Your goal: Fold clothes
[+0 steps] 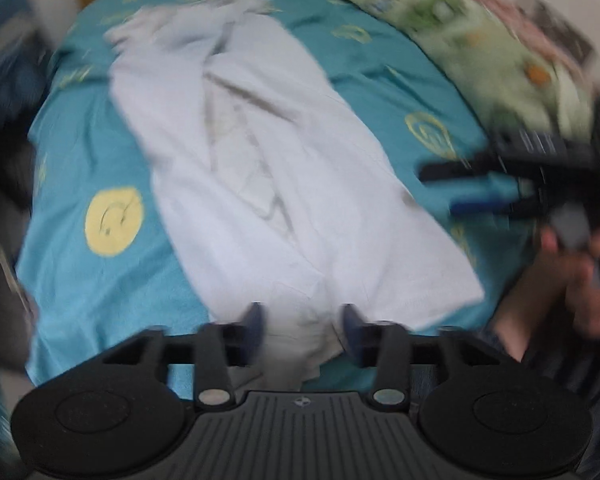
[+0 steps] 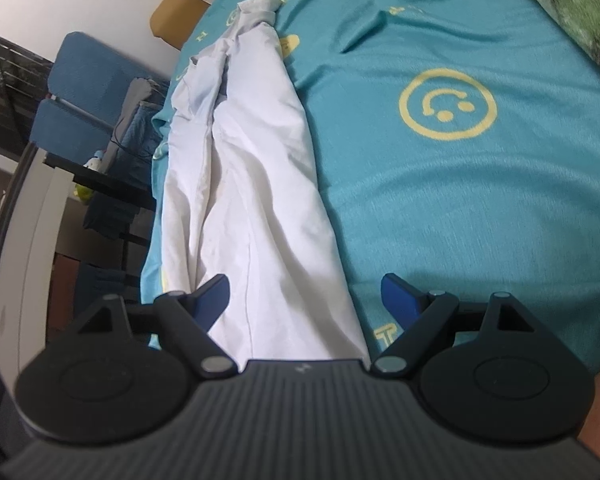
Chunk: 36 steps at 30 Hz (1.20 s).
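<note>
A white garment point(image 1: 260, 168) lies lengthwise on a teal bed sheet point(image 1: 92, 280), folded into a long strip with a bunched far end. My left gripper point(image 1: 302, 326) is at its near end, with a bunch of white cloth between the fingers, which stand partly apart. My right gripper point(image 2: 306, 294) is open wide over the same garment point(image 2: 256, 200), its near edge lying between the fingers. The right gripper also shows in the left wrist view point(image 1: 456, 188), at the right, open and blurred.
The sheet point(image 2: 480, 208) has yellow smiley prints. A green patterned blanket point(image 1: 480, 52) lies along the far right of the bed. A blue chair point(image 2: 80, 92) and a dark desk point(image 2: 100, 184) stand beside the bed's left edge. A person's hand point(image 1: 580, 280) holds the right gripper.
</note>
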{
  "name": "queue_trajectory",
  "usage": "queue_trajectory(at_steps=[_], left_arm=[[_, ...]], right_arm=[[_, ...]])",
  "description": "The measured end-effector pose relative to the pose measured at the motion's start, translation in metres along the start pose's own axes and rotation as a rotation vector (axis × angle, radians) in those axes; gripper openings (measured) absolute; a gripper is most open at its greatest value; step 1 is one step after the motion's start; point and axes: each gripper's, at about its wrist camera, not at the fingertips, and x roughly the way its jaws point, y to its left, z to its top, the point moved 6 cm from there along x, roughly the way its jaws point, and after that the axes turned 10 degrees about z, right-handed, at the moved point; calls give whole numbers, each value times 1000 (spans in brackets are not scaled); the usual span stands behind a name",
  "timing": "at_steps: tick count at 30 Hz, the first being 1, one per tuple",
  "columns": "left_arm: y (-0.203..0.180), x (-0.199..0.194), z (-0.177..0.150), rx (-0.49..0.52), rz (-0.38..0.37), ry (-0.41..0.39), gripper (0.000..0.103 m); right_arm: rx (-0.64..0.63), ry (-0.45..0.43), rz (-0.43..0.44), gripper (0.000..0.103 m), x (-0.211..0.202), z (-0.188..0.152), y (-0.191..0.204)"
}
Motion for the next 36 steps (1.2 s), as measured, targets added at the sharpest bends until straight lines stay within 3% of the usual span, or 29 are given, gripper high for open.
queue_trajectory(at_steps=[1, 5, 7, 13, 18, 21, 26, 29, 33, 36], left_arm=[[13, 5, -1, -77, -8, 26, 79], [54, 24, -4, -339, -43, 107, 79], [54, 32, -1, -338, -35, 132, 82], [22, 46, 5, -188, -51, 146, 84], [25, 49, 1, -167, 59, 161, 84], [43, 41, -4, -190, 208, 162, 84], [81, 14, -4, -272, 404, 103, 84], [105, -6, -1, -332, 484, 55, 84], [123, -30, 1, -397, 411, -19, 84], [104, -50, 2, -353, 259, -129, 80]], right_arm=[[5, 6, -5, 79, 1, -1, -1], [14, 35, -28, 77, 7, -6, -6], [13, 50, -51, 77, 10, -9, -9], [2, 63, -78, 75, 14, -12, -13], [-73, 102, -90, 76, 18, -19, -3], [-90, 99, -102, 75, 17, -20, -1], [-99, 79, -115, 76, 14, -18, 1], [-99, 62, -116, 76, 12, -16, 1], [-122, 17, -65, 77, 8, -9, 14], [-163, -8, 28, 77, 11, -2, 37]])
